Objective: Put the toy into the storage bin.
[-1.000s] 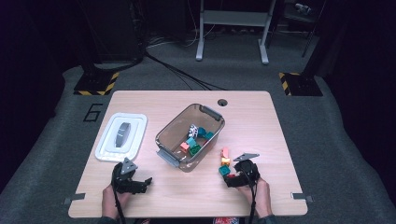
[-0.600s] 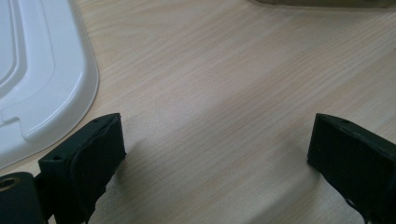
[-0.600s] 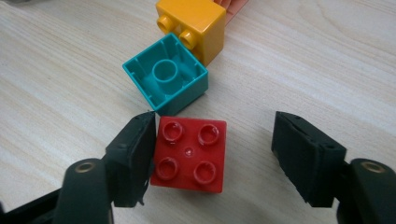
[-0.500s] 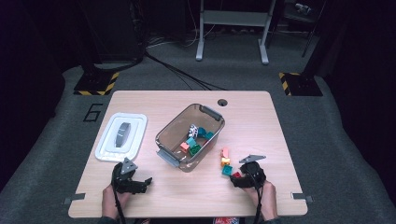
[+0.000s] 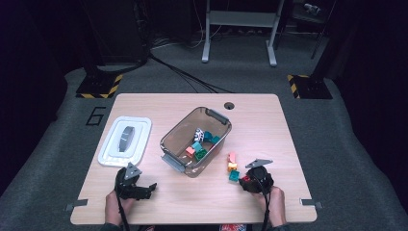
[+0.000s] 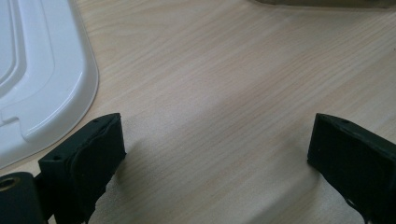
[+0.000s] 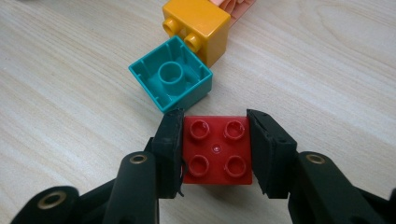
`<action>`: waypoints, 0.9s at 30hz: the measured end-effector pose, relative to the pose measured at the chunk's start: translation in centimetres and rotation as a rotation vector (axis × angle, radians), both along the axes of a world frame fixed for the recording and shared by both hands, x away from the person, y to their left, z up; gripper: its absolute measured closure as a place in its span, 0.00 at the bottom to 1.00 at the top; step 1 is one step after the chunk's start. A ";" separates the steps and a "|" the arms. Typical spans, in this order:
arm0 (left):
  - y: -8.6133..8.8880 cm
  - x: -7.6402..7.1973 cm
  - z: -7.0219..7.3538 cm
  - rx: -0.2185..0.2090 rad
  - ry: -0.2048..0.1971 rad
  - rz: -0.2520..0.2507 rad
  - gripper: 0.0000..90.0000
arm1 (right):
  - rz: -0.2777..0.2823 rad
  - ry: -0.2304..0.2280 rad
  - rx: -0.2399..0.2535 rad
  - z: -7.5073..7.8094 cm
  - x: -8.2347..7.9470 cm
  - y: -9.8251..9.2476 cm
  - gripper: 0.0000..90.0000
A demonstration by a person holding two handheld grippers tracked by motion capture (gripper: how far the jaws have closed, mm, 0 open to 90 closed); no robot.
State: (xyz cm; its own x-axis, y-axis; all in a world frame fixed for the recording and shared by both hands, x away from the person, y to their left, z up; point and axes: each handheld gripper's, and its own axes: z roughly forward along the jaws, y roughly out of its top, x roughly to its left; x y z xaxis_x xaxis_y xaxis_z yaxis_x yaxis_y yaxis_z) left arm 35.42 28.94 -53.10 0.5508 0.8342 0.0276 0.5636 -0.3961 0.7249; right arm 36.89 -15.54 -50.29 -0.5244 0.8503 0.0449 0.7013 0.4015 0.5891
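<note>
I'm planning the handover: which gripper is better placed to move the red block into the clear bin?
Right. The right gripper has just been closing and its jaws clamp the red block beside the teal block. The left gripper stands open over bare table, near the white lid, farther from the clear bin.

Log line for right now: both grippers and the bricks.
right gripper: jaws just closed onto red brick on table | teal brick: upside down beside it | left gripper: open, nothing between jaws

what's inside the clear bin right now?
The clear bin holds a loose pile of blocks: teal, green, orange-pink and one black-and-white patterned piece. How many there are, and whether more lie underneath, cannot be seen, because they overlap.
</note>
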 end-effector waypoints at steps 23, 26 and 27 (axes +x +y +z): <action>0.0 0.0 0.0 -0.001 0.002 0.000 0.04 | 0.000 -0.079 0.069 2.4 1.2 -1.2 0.65; 0.0 0.0 0.0 -0.001 0.002 0.000 0.04 | -0.007 -0.084 0.083 2.9 1.5 -1.0 0.65; 0.0 0.0 0.0 -0.001 0.001 0.000 0.04 | 0.008 -0.085 0.089 3.0 1.7 -1.0 0.65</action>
State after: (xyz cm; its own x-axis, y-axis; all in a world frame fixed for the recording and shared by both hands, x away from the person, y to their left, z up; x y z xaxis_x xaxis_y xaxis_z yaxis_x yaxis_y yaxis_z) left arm 35.44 28.95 -53.10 0.5510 0.8341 0.0262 0.5646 -0.3958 0.7243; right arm 38.55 -16.51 -47.25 -0.5364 0.8406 0.0752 0.6445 0.3504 0.6795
